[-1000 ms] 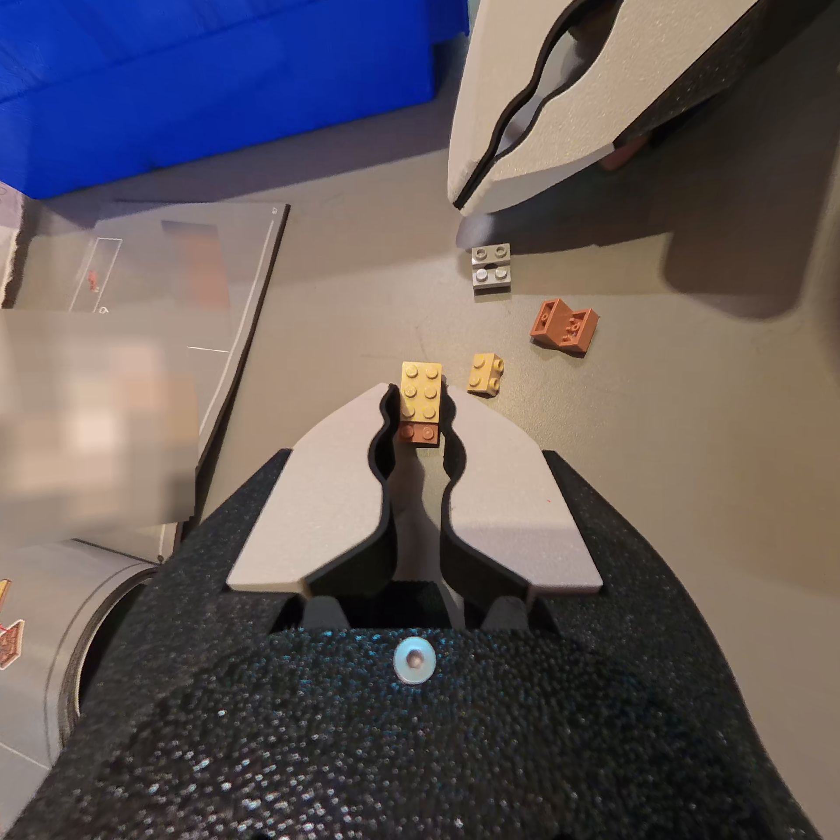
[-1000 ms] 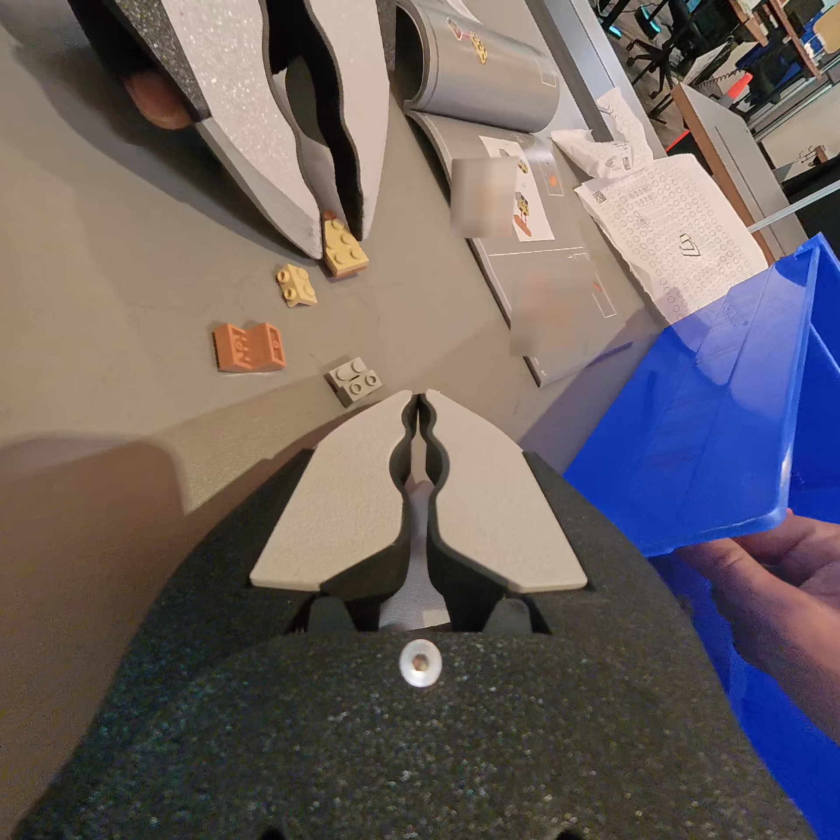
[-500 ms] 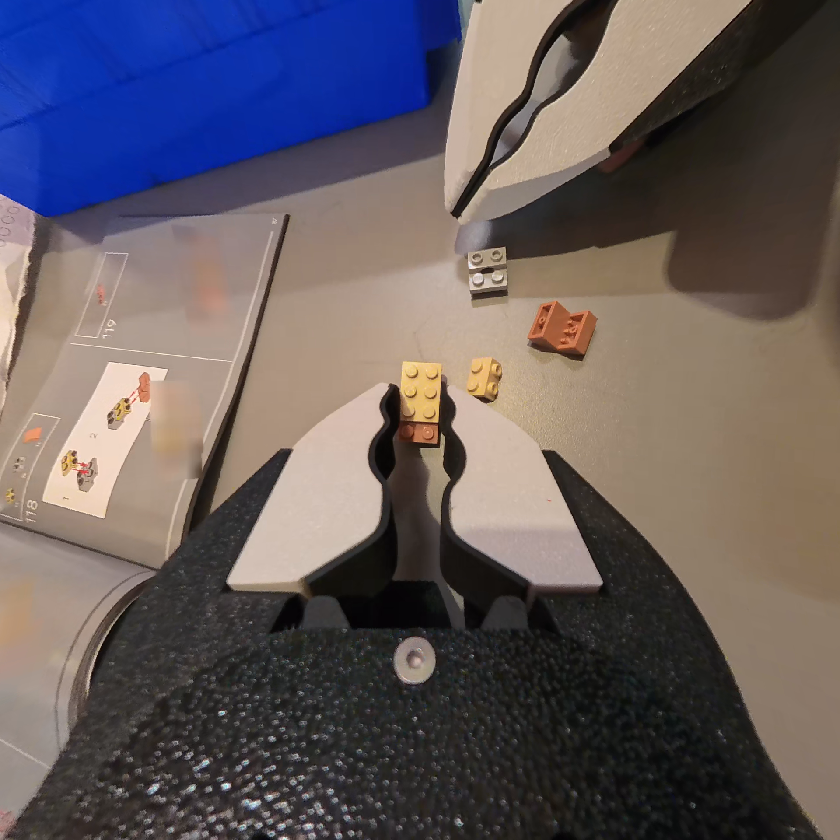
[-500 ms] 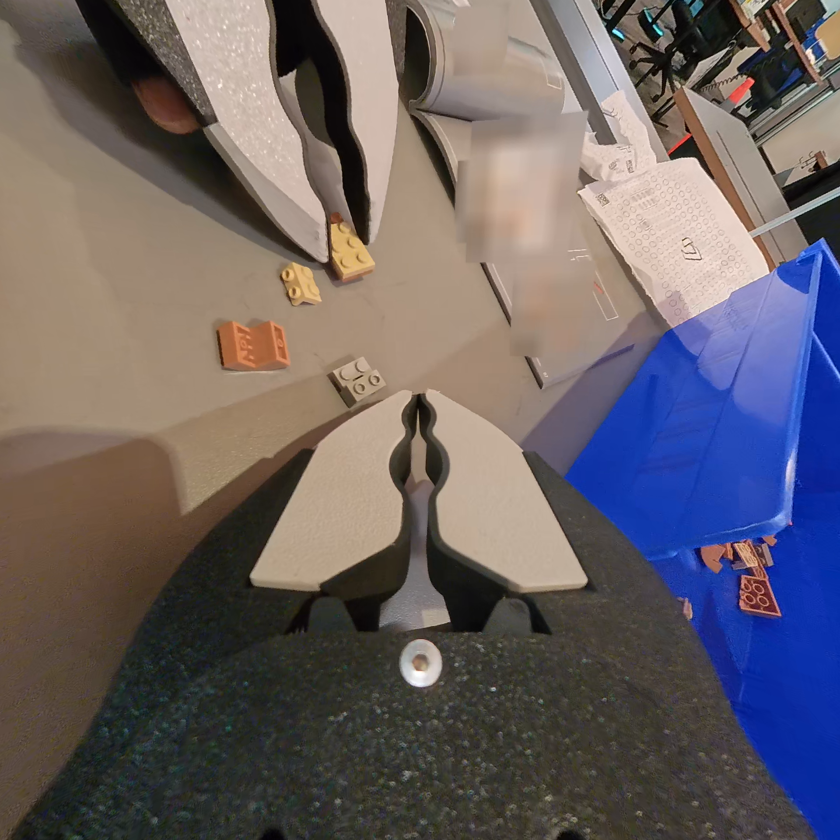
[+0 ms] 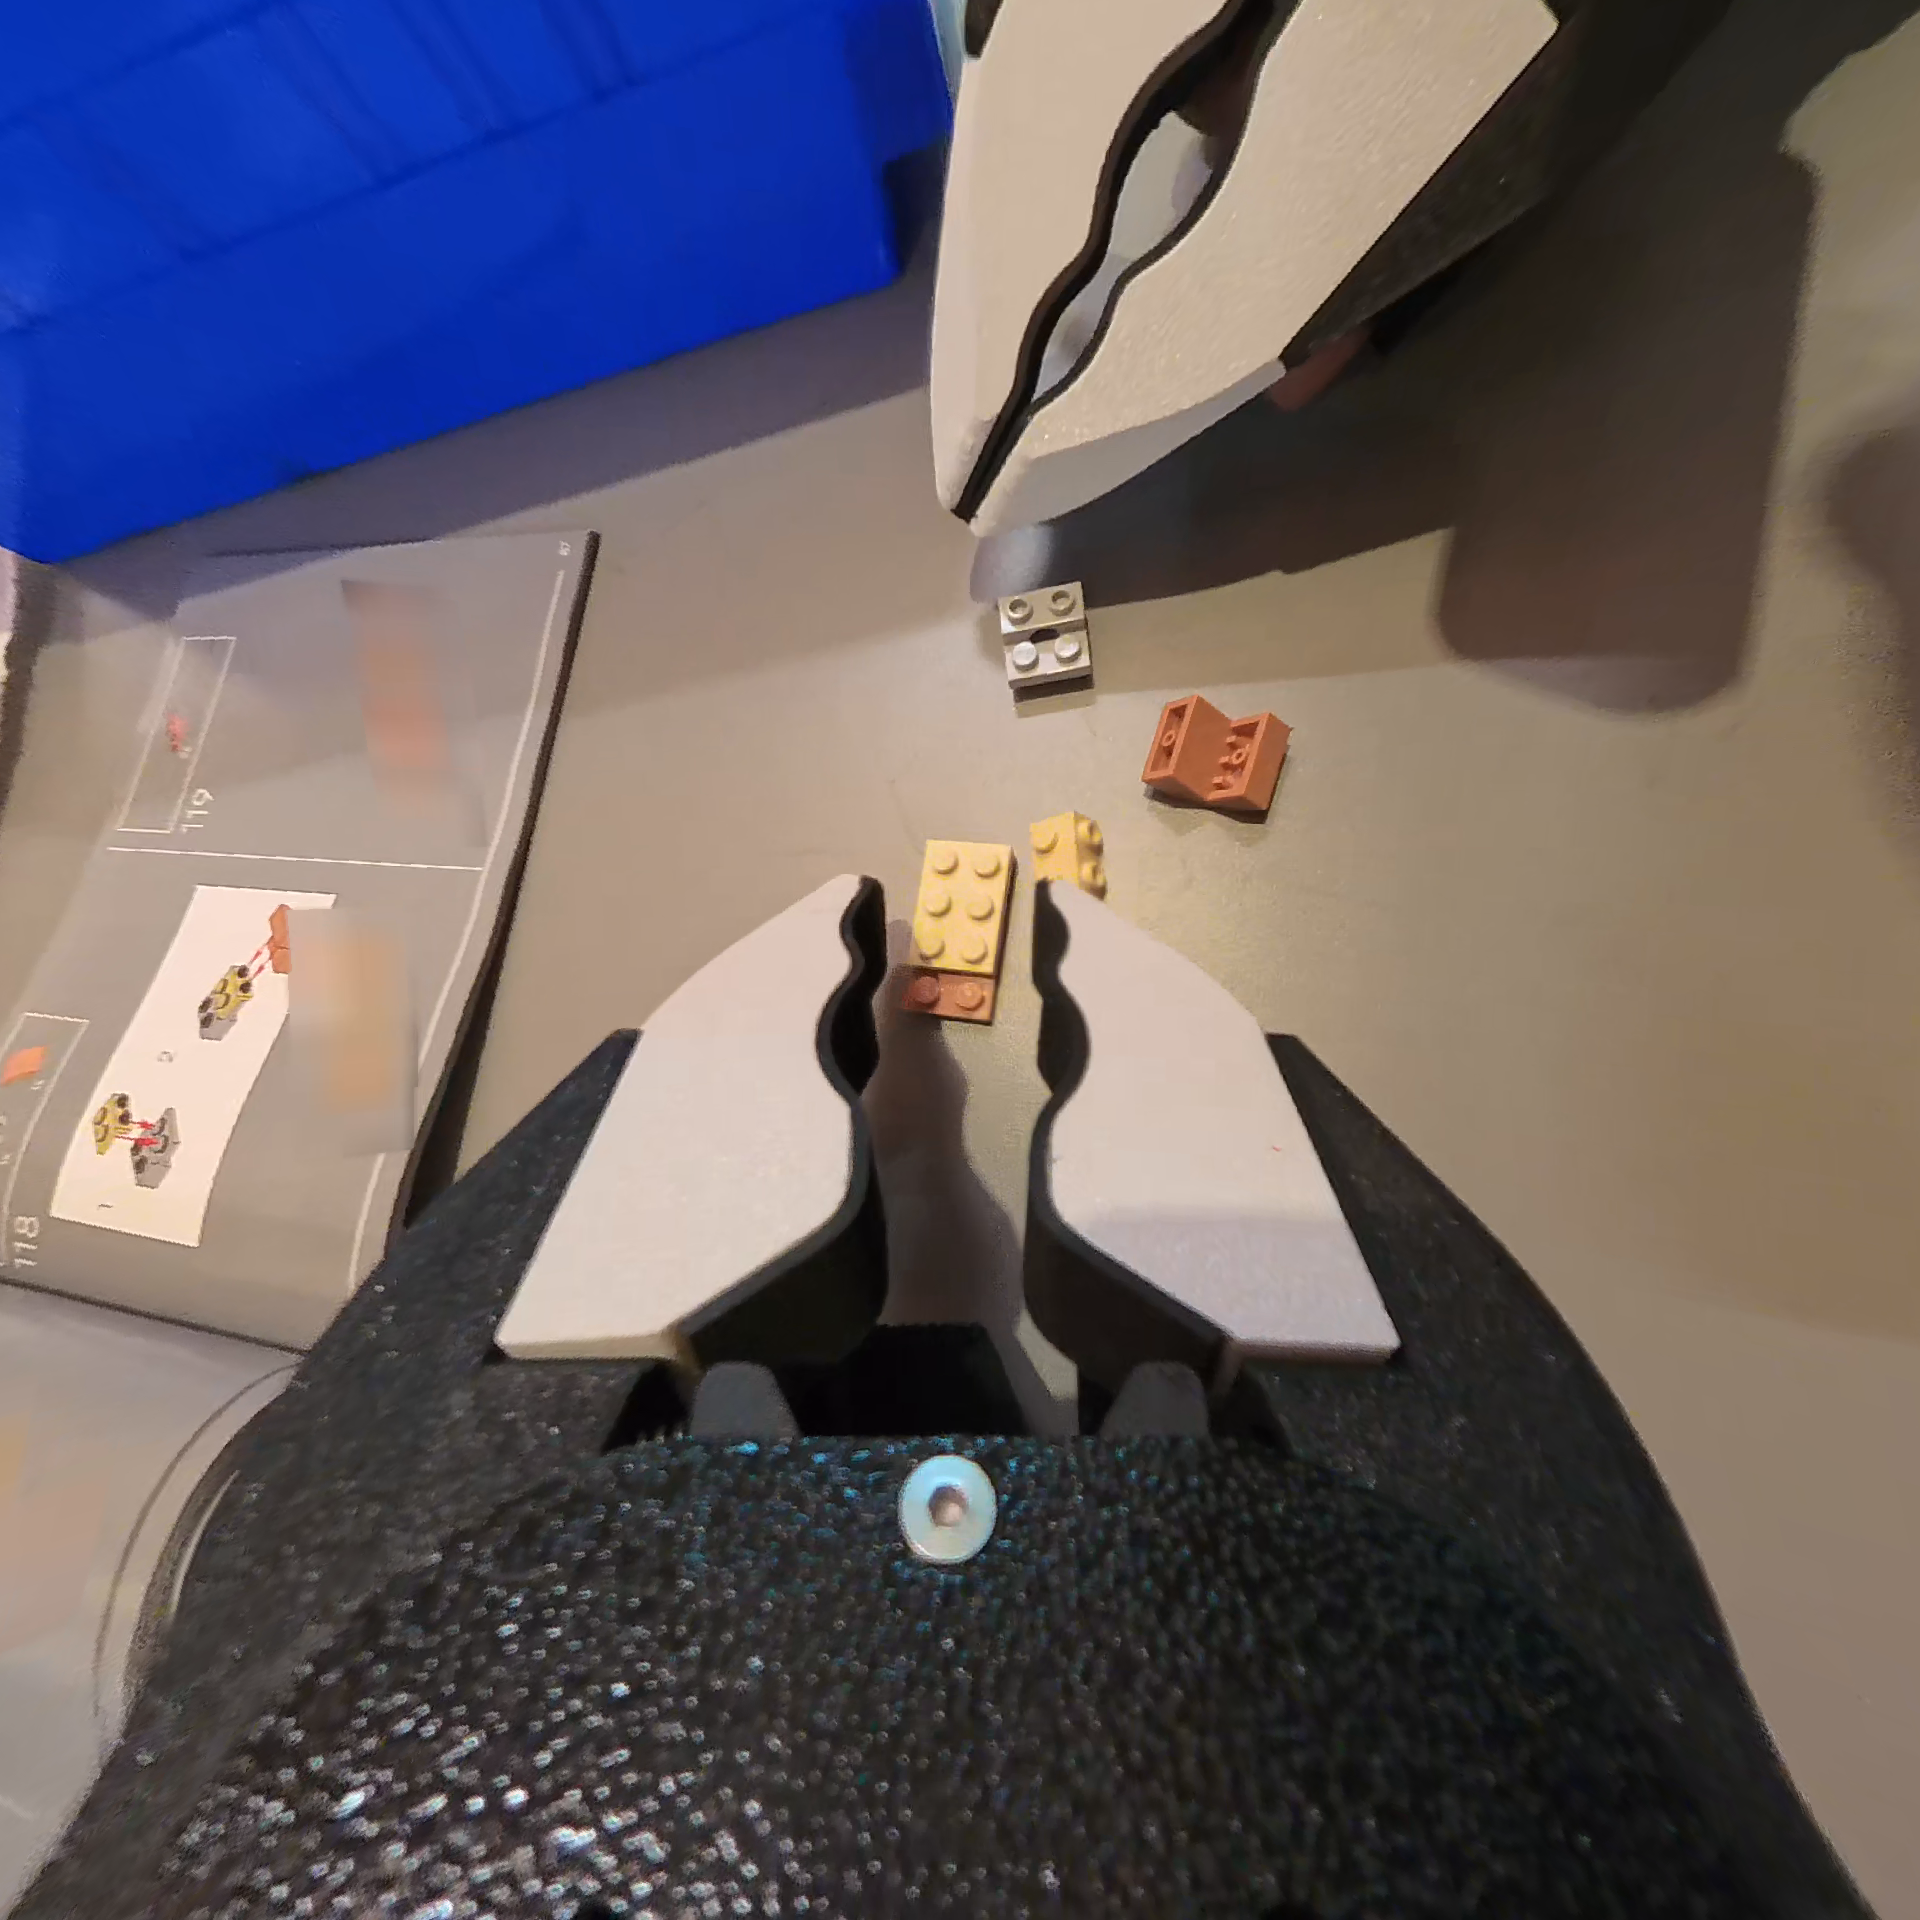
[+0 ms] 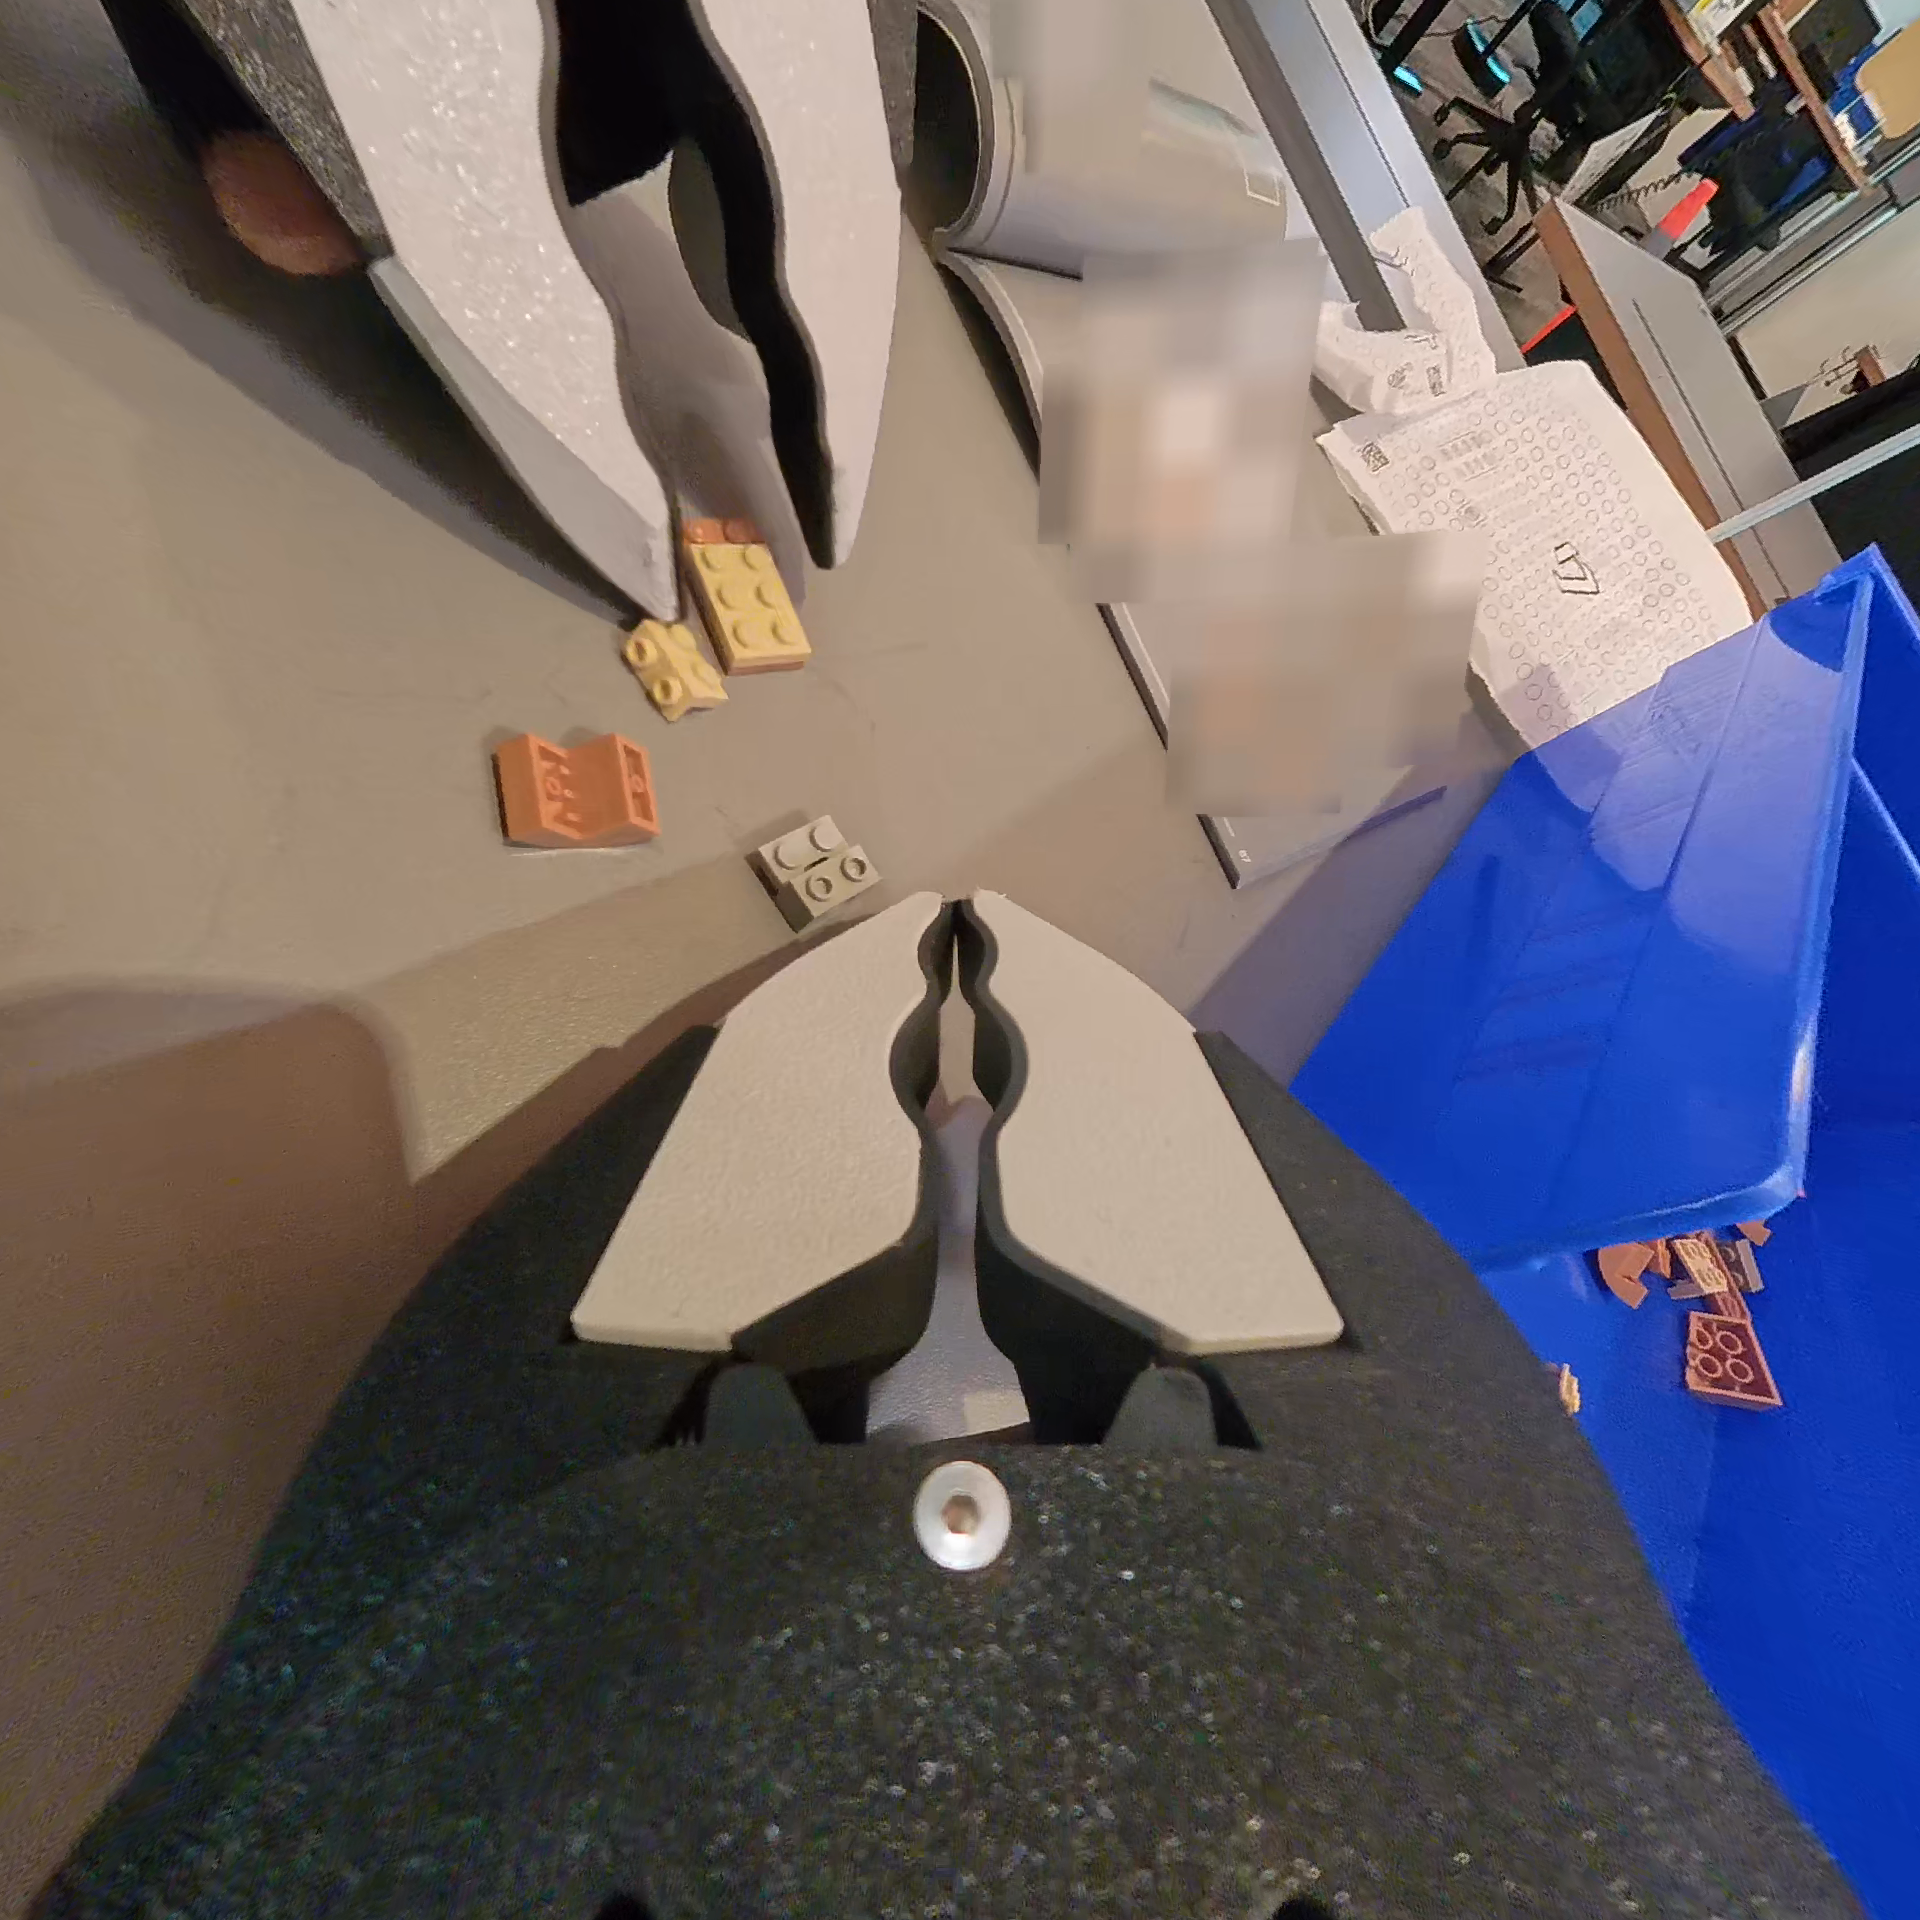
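The left tongs (image 5: 956,914) stand parted, with a tan two-by-three studded brick stacked on a brown plate (image 5: 961,920) lying on the grey surface (image 5: 1455,1039) between the tips. A sliver of surface shows on each side of the stack, so neither pad presses on it. The stack's long axis runs near to far, in line with the fingers, its brown end nearest the wrist. Just right of the far tip lies a small tan bracket brick (image 5: 1070,850). Farther right sits an orange-brown notched slope brick (image 5: 1218,764), and beyond it a small grey stepped brick (image 5: 1047,646). The right tongs (image 6: 956,909) are closed on nothing, hovering just beside that grey brick and well apart from the tan stack. An open instruction booklet (image 5: 312,883) lies left, a blue plastic bin (image 5: 416,229) far left.
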The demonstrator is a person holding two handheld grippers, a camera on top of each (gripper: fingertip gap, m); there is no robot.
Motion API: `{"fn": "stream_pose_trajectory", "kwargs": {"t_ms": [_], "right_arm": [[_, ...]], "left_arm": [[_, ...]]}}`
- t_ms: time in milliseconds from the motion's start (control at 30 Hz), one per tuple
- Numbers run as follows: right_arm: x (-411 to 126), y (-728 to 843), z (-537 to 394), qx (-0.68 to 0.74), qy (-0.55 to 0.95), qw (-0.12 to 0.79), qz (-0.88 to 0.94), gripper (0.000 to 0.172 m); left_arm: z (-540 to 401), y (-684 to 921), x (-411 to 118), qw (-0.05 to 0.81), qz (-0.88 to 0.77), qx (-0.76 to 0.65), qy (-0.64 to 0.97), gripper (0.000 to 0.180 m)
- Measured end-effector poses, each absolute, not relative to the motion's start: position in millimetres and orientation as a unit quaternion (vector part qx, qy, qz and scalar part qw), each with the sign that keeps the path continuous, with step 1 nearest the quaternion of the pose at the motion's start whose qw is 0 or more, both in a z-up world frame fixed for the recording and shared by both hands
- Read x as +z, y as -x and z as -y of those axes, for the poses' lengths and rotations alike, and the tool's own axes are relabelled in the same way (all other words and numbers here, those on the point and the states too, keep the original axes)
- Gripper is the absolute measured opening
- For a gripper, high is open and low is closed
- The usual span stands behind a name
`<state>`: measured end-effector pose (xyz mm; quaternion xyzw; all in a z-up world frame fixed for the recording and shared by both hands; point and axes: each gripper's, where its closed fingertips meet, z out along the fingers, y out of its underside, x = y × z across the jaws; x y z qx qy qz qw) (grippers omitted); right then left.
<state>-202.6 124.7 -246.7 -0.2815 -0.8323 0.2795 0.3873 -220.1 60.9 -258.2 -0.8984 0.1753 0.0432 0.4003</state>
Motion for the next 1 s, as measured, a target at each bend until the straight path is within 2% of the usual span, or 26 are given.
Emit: {"fn": "stream_pose_trajectory", "kwargs": {"t_ms": [200, 433, 600, 1000], "right_arm": [[-246.3, 201.7, -124.4, 0.281, 0.28, 0.387, 0.832, 0.0], [-246.0, 200.9, -123.9, 0.283, 0.277, 0.388, 0.832, 0.0], [-245.8, 199.3, -123.1, 0.284, 0.272, 0.388, 0.834, 0.0], [-246.8, 197.3, -121.7, 0.282, 0.265, 0.387, 0.837, 0.0]], "left_arm": [[-59.6, 218.6, -245.2, 0.429, -0.159, 0.014, 0.889, 0.034], [-72.3, 241.5, -181.9, 0.501, -0.08, -0.016, 0.862, 0.037], [-104.3, 263.5, -148.8, 0.51, 0.009, -0.06, 0.858, 0.043], [-203.4, 314.9, -172.1, 0.451, 0.146, -0.1, 0.875, 0.061]]}}
